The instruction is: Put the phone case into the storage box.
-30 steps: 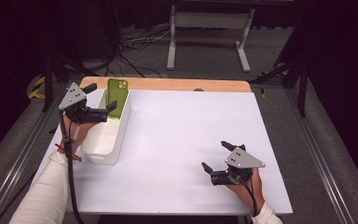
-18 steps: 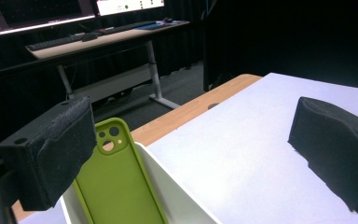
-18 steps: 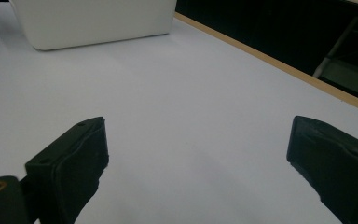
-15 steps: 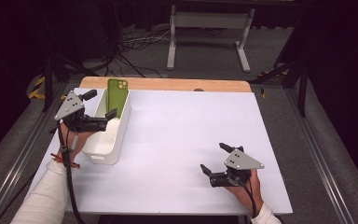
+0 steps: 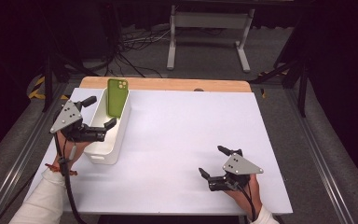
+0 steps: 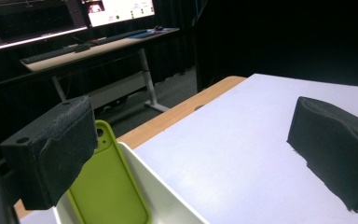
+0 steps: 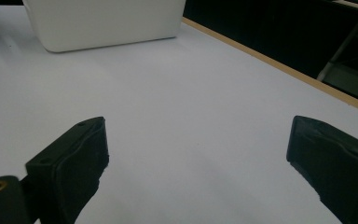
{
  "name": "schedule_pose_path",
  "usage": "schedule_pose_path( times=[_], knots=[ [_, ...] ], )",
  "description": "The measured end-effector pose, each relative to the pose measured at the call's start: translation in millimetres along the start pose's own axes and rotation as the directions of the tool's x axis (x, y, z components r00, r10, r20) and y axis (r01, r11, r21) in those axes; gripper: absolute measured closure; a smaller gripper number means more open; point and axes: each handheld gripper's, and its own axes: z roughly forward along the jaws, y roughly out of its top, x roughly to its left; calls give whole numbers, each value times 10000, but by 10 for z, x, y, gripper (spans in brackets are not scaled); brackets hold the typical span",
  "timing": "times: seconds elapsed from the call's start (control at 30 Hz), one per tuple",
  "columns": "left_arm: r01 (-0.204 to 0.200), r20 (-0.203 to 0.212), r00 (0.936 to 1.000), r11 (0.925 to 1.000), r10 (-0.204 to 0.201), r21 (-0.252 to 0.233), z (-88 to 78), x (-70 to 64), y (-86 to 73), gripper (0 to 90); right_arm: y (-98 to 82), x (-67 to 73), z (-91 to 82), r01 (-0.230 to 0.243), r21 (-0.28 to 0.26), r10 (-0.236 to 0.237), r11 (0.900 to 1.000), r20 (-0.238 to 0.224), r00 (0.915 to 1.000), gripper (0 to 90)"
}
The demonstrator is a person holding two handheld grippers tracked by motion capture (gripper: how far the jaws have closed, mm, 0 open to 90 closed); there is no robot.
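Note:
A green phone (image 5: 117, 97) stands upright, leaning against the far end wall inside a white bin (image 5: 103, 150) on the left of the white table (image 5: 191, 116). My left gripper (image 5: 100, 112) hovers open over the bin's middle, nearer to me than the phone, holding nothing. In the left gripper view the phone (image 6: 107, 186) rises behind the bin's rim (image 6: 156, 184), beside the left jaw, with my left gripper (image 6: 191, 154) spread wide. My right gripper (image 5: 213, 161) rests open and empty near the front right of the table; the right gripper view has it (image 7: 200, 158) facing the bin (image 7: 105, 21).
A wooden strip (image 5: 168, 84) runs along the table's far edge. Beyond it stand a metal frame (image 5: 205, 37) and cables on the floor. The left gripper view takes in a desk with monitors (image 6: 74, 18) behind the table. Metal rails (image 5: 321, 168) flank the table.
My left gripper has drawn back toward the person along the bin, away from the phone, staying open. The right gripper has shifted slightly nearer the front edge.

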Motion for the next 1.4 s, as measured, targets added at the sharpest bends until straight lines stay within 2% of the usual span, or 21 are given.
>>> schedule_pose_path(
  times=[0.3,0.57,0.8,1.0,1.1,1.4],
  knots=[
    [-360,219,9991,9991,365,-225,-69,-141,2,39,7,90,27,185,62,-183,9998,-244,9995,67],
    [-400,297,9987,9987,409,-301,-127,-201,-9,39,18,138,44,242,122,-238,9996,-344,9991,74],
    [-361,534,9978,9984,384,-431,-166,-275,-13,39,23,150,22,269,118,-265,9996,-349,9990,78],
    [-612,730,9952,9968,649,-520,-192,-408,-21,39,30,147,9,270,110,-266,9996,-338,9991,81],
    [-611,878,9939,9964,661,-594,-193,-458,-25,39,33,157,1,299,92,-295,9995,-348,9990,82],
    [-787,1413,9863,9956,852,-512,-188,-612,-50,40,58,175,-27,394,-47,-395,9992,-370,9985,83]
  ],
)
